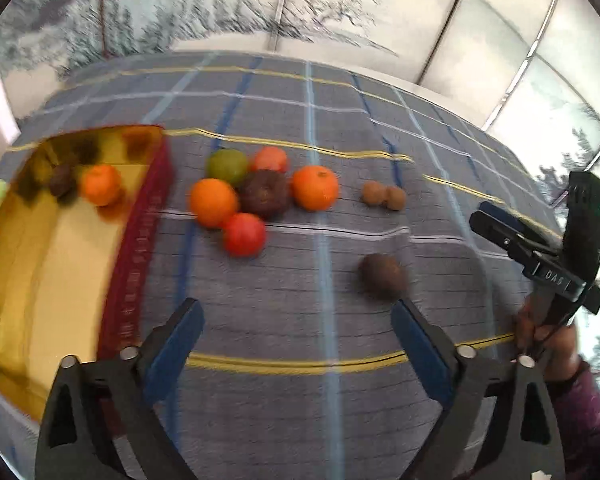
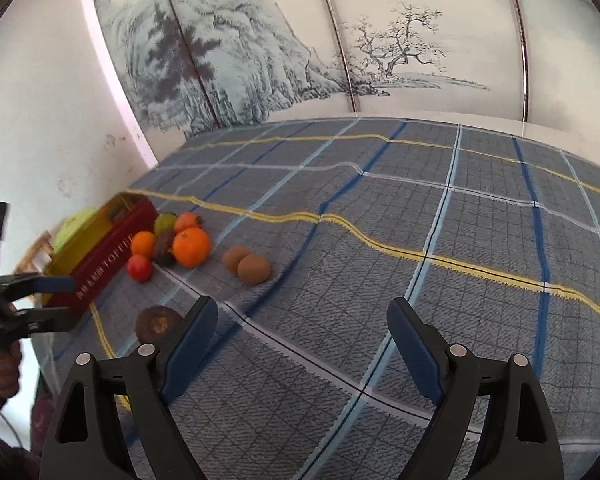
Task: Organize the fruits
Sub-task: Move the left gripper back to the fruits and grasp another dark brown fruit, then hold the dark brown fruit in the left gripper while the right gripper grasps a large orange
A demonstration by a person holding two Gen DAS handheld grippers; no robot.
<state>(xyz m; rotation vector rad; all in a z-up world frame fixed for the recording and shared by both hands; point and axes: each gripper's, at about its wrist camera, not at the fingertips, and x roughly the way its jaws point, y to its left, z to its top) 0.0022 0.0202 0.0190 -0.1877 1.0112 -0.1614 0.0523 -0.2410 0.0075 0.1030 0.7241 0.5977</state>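
Note:
A gold-lined box with a dark red wall (image 1: 140, 248) stands at the left; it holds an orange (image 1: 100, 184) and a dark fruit (image 1: 62, 180). A pile of fruit lies beside it: two oranges (image 1: 315, 187), a green fruit (image 1: 227, 166), two red fruits (image 1: 244, 234) and a dark brown fruit (image 1: 265, 193). Two kiwis (image 1: 383, 196) lie to the right, also in the right wrist view (image 2: 254, 269). A lone dark fruit (image 1: 382, 276) lies just beyond my open, empty left gripper (image 1: 298, 312). My right gripper (image 2: 302, 312) is open and empty above the cloth.
A blue-grey plaid cloth (image 2: 420, 208) covers the table. A painted folding screen (image 2: 260, 52) stands behind it. A green object (image 2: 74, 224) lies behind the box. The right gripper and hand show at the right edge of the left wrist view (image 1: 540, 256).

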